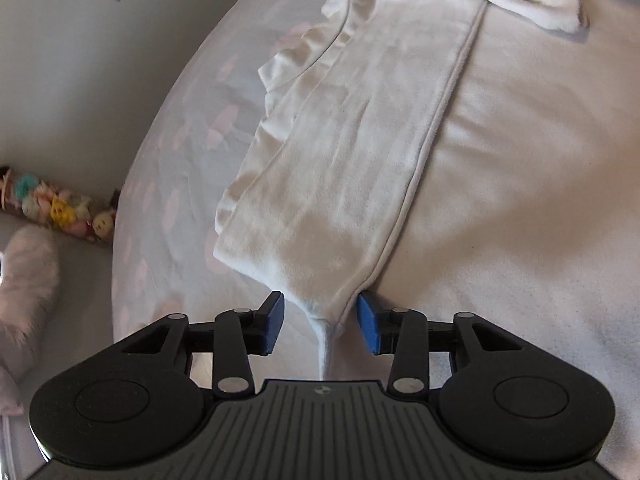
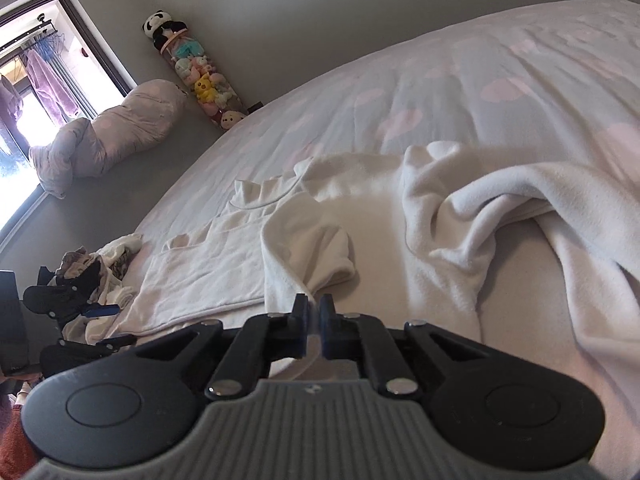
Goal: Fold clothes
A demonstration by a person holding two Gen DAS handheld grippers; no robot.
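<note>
Left wrist view: left tongs (image 1: 320, 320) open, blue pads (image 1: 370, 322) spread either side of a corner of the white fleece garment (image 1: 340, 152), not clamped on it; a thin tail of fabric hangs between them. Garment lies flat on the bed (image 1: 168, 168), one side folded into a long straight hem, ruffled collar at the far end. Only this view shows that fold line clearly. Tongs point low along the bed surface. Right wrist view: right tongs (image 2: 314, 312) closed on a pinch of the same garment (image 2: 460, 220), which is bunched and lifted to the right. This view alone shows the left tongs (image 2: 96, 312) from outside at the bed edge, a pile of clothes (image 2: 108, 264) beside them, a tube of plush toys (image 2: 200, 76), a pillow (image 2: 116, 132) and the window (image 2: 36, 60).
</note>
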